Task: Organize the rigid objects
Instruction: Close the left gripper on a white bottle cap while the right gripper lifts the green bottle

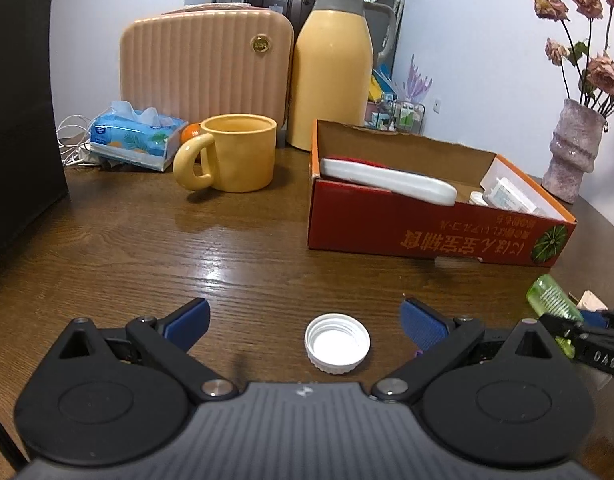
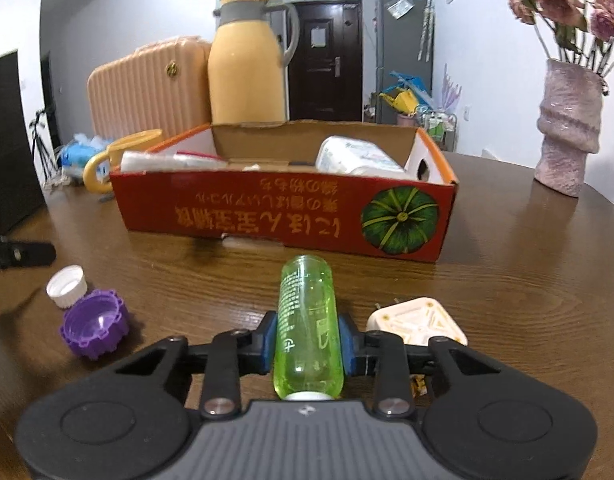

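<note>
- The green bottle [image 2: 308, 332] lies lengthwise on the near part of the wooden table [image 2: 507, 280], clamped between the blue pads of the right gripper [image 2: 307, 346], jaws closed on its body.
- The step in hand is likely the pickup; whether the bottle is lifted yet is hard to tell.
- Next: raise it and carry it over the near wall of the red cardboard box [image 2: 267, 212], just beyond.
- The left gripper [image 1: 305, 322] stands open around a white cap [image 1: 337, 343], not touching it.
- A purple lid [image 2: 95, 326] and a white plug [image 2: 417, 322] lie near on either side.
</note>
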Motion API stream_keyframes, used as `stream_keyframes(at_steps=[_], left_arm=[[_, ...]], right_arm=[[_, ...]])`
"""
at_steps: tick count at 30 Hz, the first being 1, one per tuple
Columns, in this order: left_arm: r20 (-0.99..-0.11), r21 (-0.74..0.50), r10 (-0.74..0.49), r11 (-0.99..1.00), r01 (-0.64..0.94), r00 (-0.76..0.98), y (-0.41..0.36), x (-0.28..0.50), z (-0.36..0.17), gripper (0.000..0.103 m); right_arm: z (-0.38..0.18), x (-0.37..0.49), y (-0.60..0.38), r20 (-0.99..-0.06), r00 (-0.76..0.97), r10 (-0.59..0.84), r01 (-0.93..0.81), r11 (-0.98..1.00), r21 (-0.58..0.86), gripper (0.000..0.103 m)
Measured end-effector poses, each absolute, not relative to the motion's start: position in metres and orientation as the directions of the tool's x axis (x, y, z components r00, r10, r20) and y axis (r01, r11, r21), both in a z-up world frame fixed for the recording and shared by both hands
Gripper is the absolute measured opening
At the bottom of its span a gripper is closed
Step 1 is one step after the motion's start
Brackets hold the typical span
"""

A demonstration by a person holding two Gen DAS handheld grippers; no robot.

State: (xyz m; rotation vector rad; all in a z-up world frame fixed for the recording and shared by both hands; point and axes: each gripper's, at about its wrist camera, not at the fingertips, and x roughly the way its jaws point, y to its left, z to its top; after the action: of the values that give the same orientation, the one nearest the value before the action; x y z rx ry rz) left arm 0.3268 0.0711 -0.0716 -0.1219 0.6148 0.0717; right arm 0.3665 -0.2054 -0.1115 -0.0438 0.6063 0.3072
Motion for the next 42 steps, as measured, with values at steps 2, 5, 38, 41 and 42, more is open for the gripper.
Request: stream_keyframes(at_steps=[2, 5, 38, 41, 42], left_arm=[[-0.585, -0.087, 0.028, 0.992, -0.097, 0.811, 0.069, 0.328, -0.073, 0.103], [-0.589, -0.076, 0.024, 0.993, -0.085, 0.807, 0.067, 0.328, -0.075, 0.103], [-0.683, 0.009, 0.091, 0.993, -0.116, 0.725, 0.058, 0.353, -0.102, 0.081], [-0.674, 0.008, 0.085, 0.994, -0.108, 0.734, 0.057, 0.352, -0.1, 0.063], [-0.671, 0.007, 0.08, 0.995, -0.102, 0.737, 0.057, 0.351, -0.099, 0.054]], right_arm=[[-0.11, 0.364, -0.208, -0.554, 0.786, 0.275, -0.292, 0.955, 0.059, 0.031], [-0.106, 0.358, -0.21, -0.529, 0.8, 0.284, -0.289, 0.954, 0.075, 0.03], [-0.094, 0.338, -0.217, -0.446, 0.842, 0.302, -0.278, 0.953, 0.12, 0.031], [-0.095, 0.338, -0.217, -0.448, 0.841, 0.302, -0.277, 0.953, 0.121, 0.03], [-0.095, 0.338, -0.217, -0.449, 0.841, 0.302, -0.278, 0.953, 0.121, 0.03]])
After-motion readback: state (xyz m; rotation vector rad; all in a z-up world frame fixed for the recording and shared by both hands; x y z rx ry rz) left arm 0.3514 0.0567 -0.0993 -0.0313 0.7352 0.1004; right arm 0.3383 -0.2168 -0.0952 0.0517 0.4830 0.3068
